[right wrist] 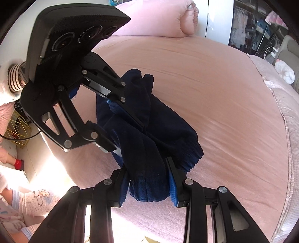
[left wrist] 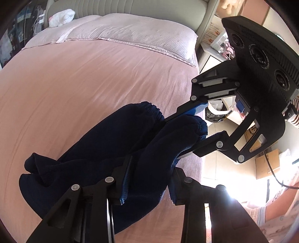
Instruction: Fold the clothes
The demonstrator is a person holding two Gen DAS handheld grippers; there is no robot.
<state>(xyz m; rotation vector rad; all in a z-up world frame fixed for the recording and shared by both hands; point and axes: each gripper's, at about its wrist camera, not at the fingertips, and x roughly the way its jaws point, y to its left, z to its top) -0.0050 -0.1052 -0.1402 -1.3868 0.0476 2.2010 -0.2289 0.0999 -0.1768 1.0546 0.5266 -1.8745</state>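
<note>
Meanwhile, at the fingers: both pairs are clenched on one dark navy knitted garment with ribbed cuffs [left wrist: 104,149], each biting into a separate bunch of it.
Left gripper [left wrist: 147,182]: seen from its own camera, its blue-padded fingers [left wrist: 125,184] stand fairly close together with a thick fold of the navy cloth pressed between them; nothing else is touched.
Right gripper [right wrist: 148,184]: its blue pads [right wrist: 172,185] squeeze a rolled, cuffed end of the same cloth, which bulges out below the fingertips.
Spacing: the two grippers sit near each other, angled downward, each appearing large in the other's view, the right gripper at upper right of the left camera's picture.
Garment position: it lies partly gathered up between the grippers and partly on the pink bedsheet-covered bed [left wrist: 74,84], close to the bed's near edge, its far part crumpled and trailing on the sheet.
Likely reason for the hold: gripping two points on one end probably lets the person lift and spread the piece before laying it flat for a fold; the cloth looks still bunched, so folding seems at an early stage.
Surroundings: a pale quilted pillow [left wrist: 130,33] and a white soft toy [left wrist: 61,17] lie at the head of the bed, well apart from the work.
Person: a striped sleeve cuff [right wrist: 15,78] shows behind the left gripper.
</note>
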